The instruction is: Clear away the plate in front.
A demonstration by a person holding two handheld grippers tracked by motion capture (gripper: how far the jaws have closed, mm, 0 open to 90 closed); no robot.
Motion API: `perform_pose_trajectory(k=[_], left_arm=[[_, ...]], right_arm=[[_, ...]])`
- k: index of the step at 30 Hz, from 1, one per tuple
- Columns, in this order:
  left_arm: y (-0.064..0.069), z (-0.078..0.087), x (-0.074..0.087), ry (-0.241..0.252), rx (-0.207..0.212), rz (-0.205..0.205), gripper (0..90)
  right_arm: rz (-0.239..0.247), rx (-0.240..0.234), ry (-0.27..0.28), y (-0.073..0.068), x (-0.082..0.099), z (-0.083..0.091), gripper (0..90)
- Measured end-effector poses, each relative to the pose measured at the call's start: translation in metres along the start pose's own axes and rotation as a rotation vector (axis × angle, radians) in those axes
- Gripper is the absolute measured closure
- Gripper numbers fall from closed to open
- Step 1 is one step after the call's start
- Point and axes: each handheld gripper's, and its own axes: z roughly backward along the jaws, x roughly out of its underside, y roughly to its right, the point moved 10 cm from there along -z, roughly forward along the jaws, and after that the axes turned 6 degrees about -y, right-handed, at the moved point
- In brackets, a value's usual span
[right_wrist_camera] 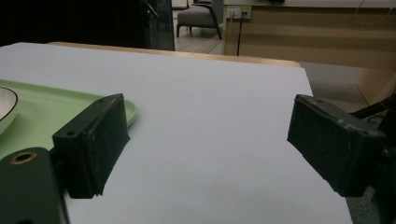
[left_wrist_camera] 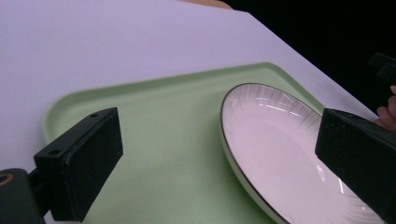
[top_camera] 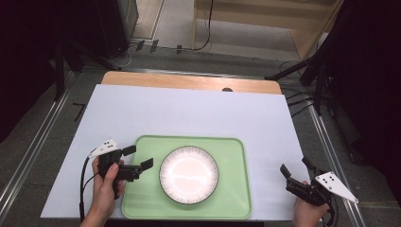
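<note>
Plate [top_camera: 189,175], white with a thin dark rim, lies flat near the middle of the green tray [top_camera: 142,203], and nothing rests on it. Apart from the plate, the tray is bare green, and it sits at the near edge of the white surface [top_camera: 189,113]. At the tray's left end, the left gripper [top_camera: 138,157] hovers with its jaws spread wide, pointing toward the plate but not touching it; nothing lies between them. In the left gripper view, the plate's rim passes just beside the right jaw. Off the tray, at the surface's near right corner, the right gripper [top_camera: 295,169] is held with its jaws wide apart and empty. Farther back, the white surface ends at a strip of wooden tabletop [top_camera: 189,81].
</note>
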Motion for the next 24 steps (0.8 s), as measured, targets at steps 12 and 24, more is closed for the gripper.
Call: perform_pose_trajectory(k=[12, 24], left_arm=[[-0.036, 0.043, 0.015, 0.052, -0.106, -0.021, 0.0], [-0.077, 0.088, 0.024, 0.099, -0.214, -0.011, 0.0]], right_arm=[[0.018, 0.005, -0.004, -0.002, 0.000, -0.001, 12.7], [0.035, -0.004, -0.025, -0.003, 0.001, -0.004, 12.7]])
